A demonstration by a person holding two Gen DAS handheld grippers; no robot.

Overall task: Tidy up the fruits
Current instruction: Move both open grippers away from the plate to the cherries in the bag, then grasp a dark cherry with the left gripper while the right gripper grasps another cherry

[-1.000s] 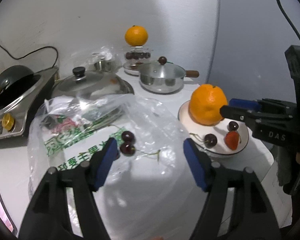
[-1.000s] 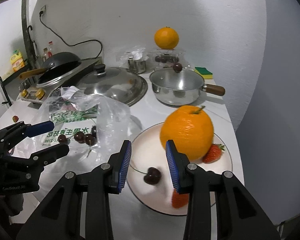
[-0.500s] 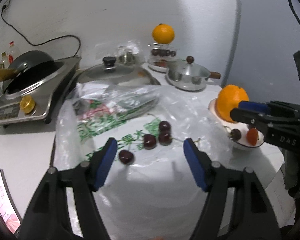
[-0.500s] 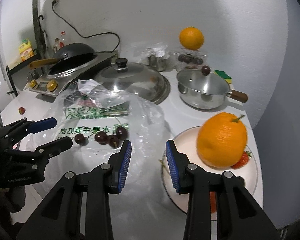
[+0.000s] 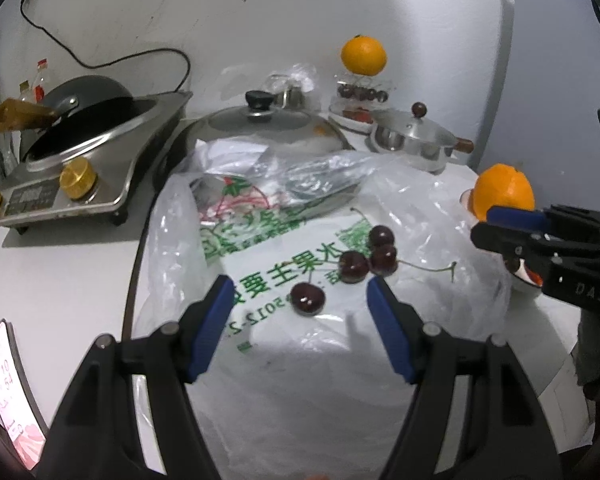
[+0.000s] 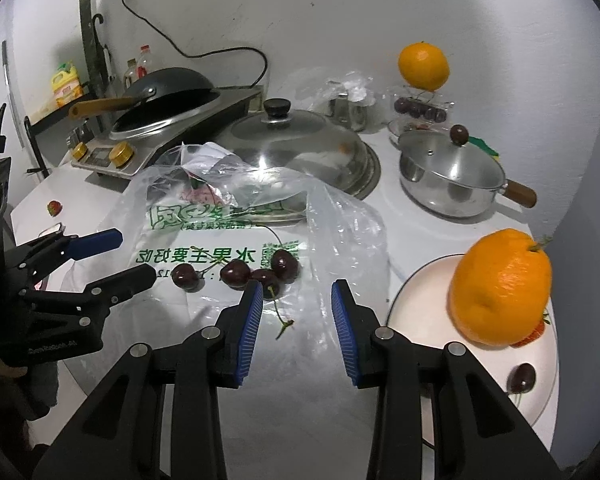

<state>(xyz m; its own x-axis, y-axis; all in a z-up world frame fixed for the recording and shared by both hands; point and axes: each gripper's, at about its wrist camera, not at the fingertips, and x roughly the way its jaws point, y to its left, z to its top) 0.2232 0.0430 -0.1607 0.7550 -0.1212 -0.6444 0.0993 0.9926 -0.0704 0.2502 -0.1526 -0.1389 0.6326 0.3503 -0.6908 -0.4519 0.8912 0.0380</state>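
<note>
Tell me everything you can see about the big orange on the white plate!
The big orange is round, bright and bumpy-skinned, with a little green stem on top. It looks whole and unpeeled. It sits on the far side of the white plate, right by the rim. A strawberry peeks out from under its edge, seemingly touching it, and one dark cherry lies apart from it on the same plate. No gripper touches it.
</note>
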